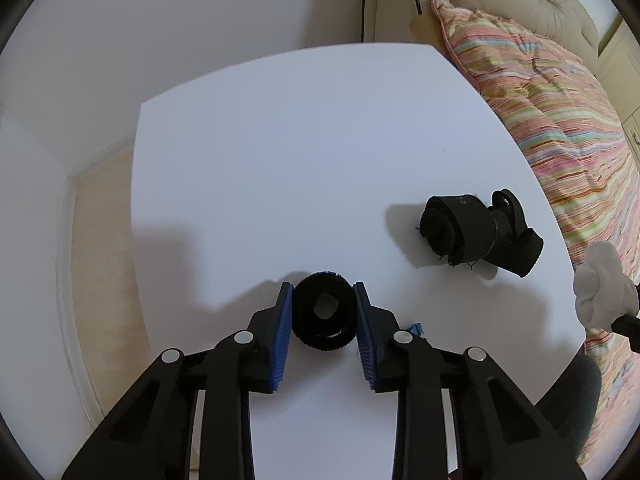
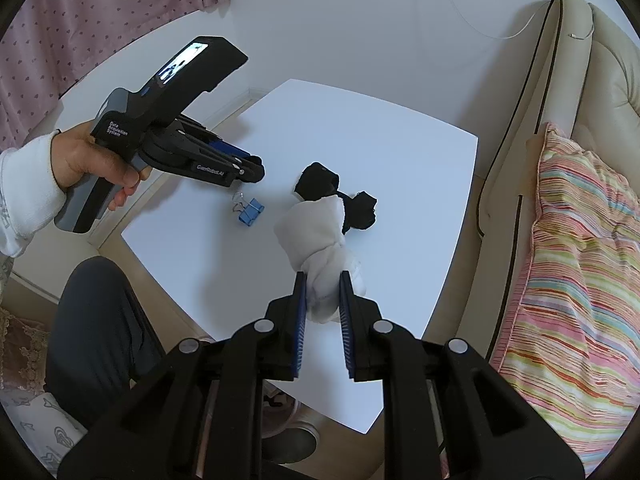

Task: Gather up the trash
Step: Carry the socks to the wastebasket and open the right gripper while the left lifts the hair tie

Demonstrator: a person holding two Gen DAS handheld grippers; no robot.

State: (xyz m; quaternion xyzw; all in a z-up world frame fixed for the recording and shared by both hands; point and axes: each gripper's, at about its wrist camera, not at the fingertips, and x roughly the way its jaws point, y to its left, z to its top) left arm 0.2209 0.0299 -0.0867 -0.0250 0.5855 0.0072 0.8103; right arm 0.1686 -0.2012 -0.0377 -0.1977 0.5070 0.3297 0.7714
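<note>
My left gripper (image 1: pixel 322 286) points down at the white table (image 1: pixel 320 140), and its blue pads press both sides of a small black fuzzy roll (image 1: pixel 324 312) with a hollow centre. In the right wrist view a hand holds the left gripper (image 2: pixel 256 172), which hides the roll. Above the table's near part, my right gripper (image 2: pixel 322 276) is shut on a crumpled white wad (image 2: pixel 316 224); the same wad (image 1: pixel 600 288) shows at the right edge of the left wrist view. A black rolled strap bundle (image 1: pixel 480 236) (image 2: pixel 360 208) lies on the table, partly behind the wad.
A blue binder clip (image 2: pixel 250 210) (image 1: pixel 416 328) lies just right of the left gripper. A cream sofa (image 2: pixel 600 80) with a striped cushion (image 2: pixel 580 260) borders the table's right side. A person's dark trouser leg (image 2: pixel 92 340) sits at the near left corner. A wall stands behind.
</note>
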